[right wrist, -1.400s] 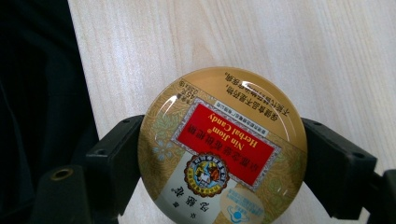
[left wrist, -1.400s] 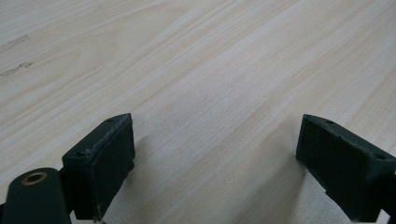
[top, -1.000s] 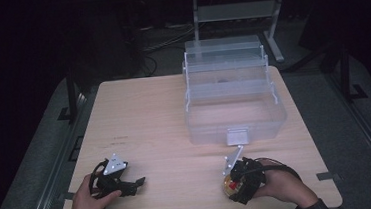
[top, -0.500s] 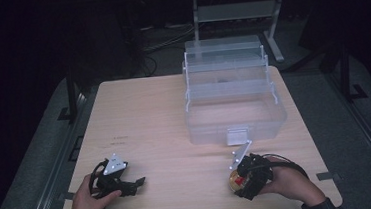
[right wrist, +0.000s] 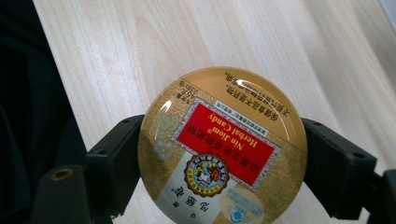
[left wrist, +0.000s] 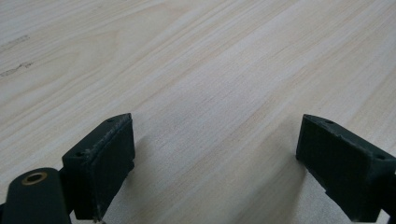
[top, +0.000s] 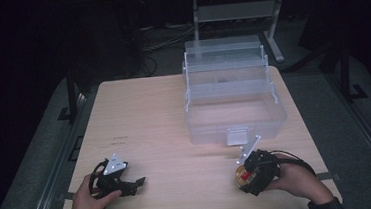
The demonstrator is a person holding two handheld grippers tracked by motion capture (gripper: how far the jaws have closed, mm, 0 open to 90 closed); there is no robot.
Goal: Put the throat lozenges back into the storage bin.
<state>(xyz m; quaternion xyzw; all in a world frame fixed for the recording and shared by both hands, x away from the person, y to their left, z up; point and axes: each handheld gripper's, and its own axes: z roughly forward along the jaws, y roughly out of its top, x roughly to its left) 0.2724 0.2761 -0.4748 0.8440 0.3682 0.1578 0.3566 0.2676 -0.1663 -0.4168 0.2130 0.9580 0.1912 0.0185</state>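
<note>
You've got one round candy tin [right wrist: 222, 149], one clear plastic box [top: 233, 103] beyond it, and two tongs [top: 243, 176] [top: 138, 181] on one surface [top: 144, 117].

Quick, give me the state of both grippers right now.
Left gripper: open, nothing between its jaws, resting on the table.
Right gripper: shut on the round herbal candy tin.
</note>
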